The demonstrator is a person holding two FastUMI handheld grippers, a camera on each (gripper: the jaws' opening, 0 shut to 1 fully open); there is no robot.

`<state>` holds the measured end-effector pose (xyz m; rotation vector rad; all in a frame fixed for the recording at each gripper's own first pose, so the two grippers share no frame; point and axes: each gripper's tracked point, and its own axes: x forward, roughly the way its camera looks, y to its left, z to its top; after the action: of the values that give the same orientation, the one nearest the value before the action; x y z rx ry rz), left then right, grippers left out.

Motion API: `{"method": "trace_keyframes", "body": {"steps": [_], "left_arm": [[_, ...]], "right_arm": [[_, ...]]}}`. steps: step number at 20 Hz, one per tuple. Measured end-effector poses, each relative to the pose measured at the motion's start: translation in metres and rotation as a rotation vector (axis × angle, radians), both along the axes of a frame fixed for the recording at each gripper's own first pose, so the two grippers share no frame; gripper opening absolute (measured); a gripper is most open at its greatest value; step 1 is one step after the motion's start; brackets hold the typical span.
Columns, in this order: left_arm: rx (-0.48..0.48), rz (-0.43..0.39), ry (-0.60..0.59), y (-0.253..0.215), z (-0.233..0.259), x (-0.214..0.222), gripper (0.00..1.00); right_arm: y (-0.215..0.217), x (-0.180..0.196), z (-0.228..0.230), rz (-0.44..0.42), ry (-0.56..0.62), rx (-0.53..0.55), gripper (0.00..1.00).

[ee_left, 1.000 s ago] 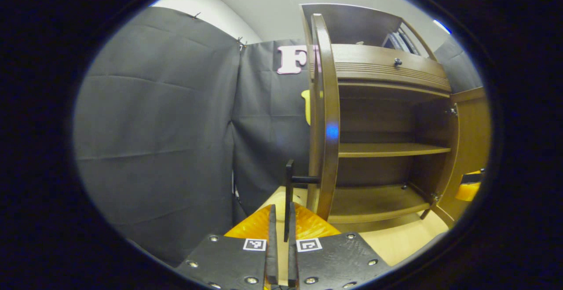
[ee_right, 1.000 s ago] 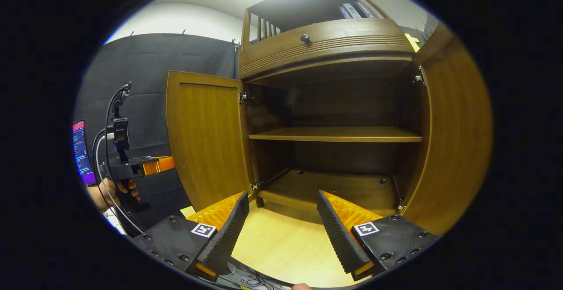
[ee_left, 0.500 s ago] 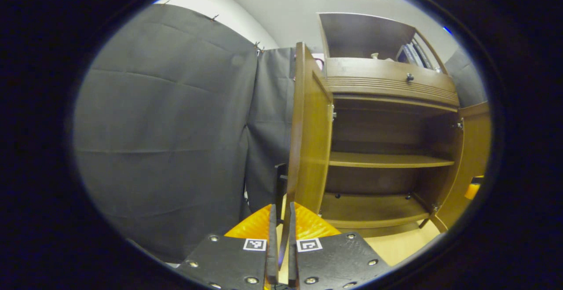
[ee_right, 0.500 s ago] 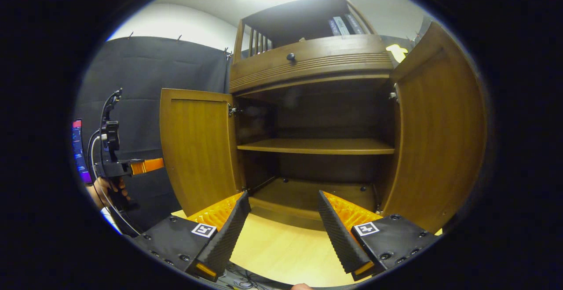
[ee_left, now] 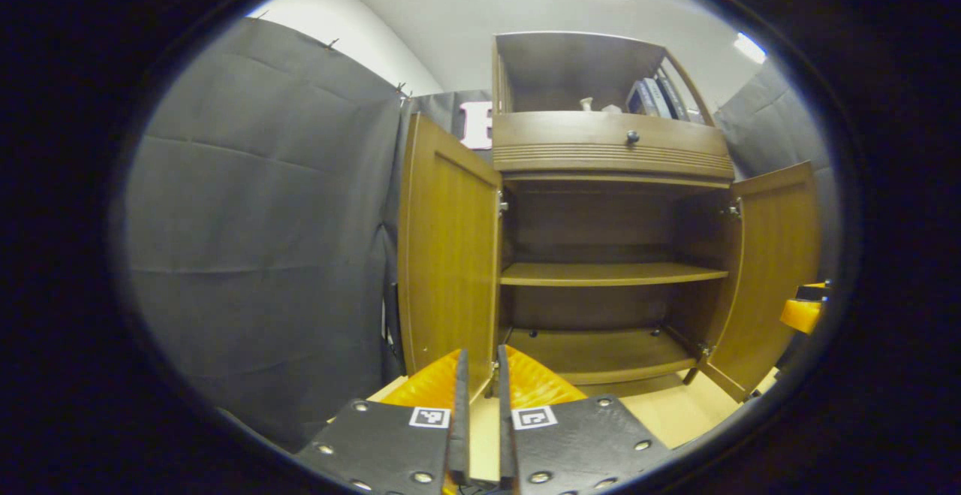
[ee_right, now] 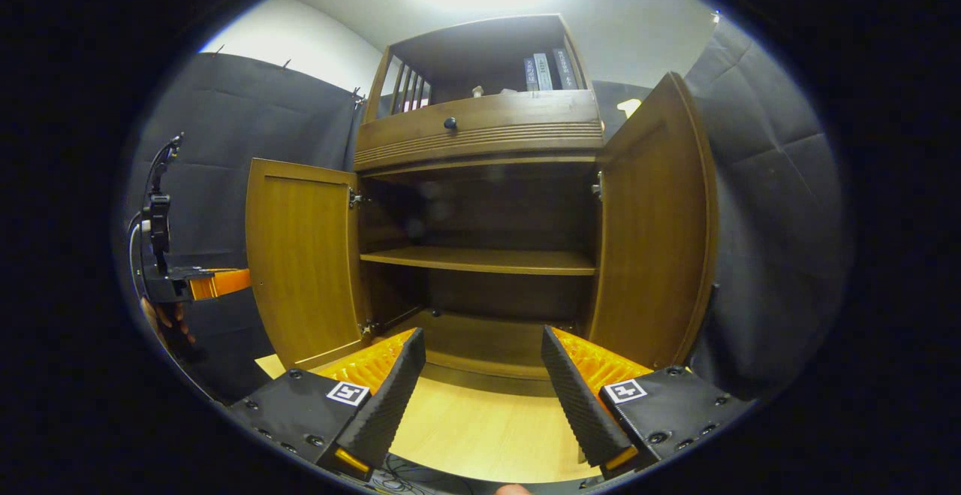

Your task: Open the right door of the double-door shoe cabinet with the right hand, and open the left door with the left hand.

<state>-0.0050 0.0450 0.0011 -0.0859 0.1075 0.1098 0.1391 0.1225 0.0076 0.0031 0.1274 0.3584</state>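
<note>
The brown shoe cabinet (ee_left: 608, 153) stands with both doors swung wide. In the left gripper view the left door (ee_left: 447, 255) is just ahead of my left gripper (ee_left: 481, 356). Its fingers are nearly together with a slim gap and nothing between them. The right door (ee_left: 777, 255) stands open at the far side. In the right gripper view my right gripper (ee_right: 481, 333) is open and empty, back from the cabinet, between the left door (ee_right: 300, 270) and the right door (ee_right: 653, 232). A hand (ee_right: 161, 318) holds the left gripper (ee_right: 199, 285) left of the left door.
Inside, one shelf (ee_right: 480, 258) spans the bare cabinet. A drawer with a round knob (ee_right: 450, 123) sits above the doors, and books (ee_right: 544, 70) stand in the top compartment. Black cloth walls close both sides. A light wooden floor (ee_right: 480, 435) lies in front.
The left gripper has come off the left door's handle and drawn back, with the door swung wider. The right gripper has backed away from the cabinet, and the right door stands further open.
</note>
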Motion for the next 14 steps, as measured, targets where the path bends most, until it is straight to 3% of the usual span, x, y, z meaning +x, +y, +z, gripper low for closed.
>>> {"method": "trace_keyframes", "body": {"steps": [6, 12, 14], "left_arm": [[0.009, -0.089, -0.013, -0.018, 0.011, -0.01, 0.32], [0.03, -0.127, -0.062, -0.014, 0.026, -0.018, 0.32], [0.024, -0.125, -0.07, -0.012, 0.026, -0.021, 0.32]], "right_arm": [[-0.015, -0.015, 0.017, -0.109, -0.018, 0.023, 0.92], [-0.023, -0.034, 0.025, -0.183, -0.04, 0.021, 0.92], [-0.025, -0.041, 0.024, -0.194, -0.036, 0.021, 0.98]]}}
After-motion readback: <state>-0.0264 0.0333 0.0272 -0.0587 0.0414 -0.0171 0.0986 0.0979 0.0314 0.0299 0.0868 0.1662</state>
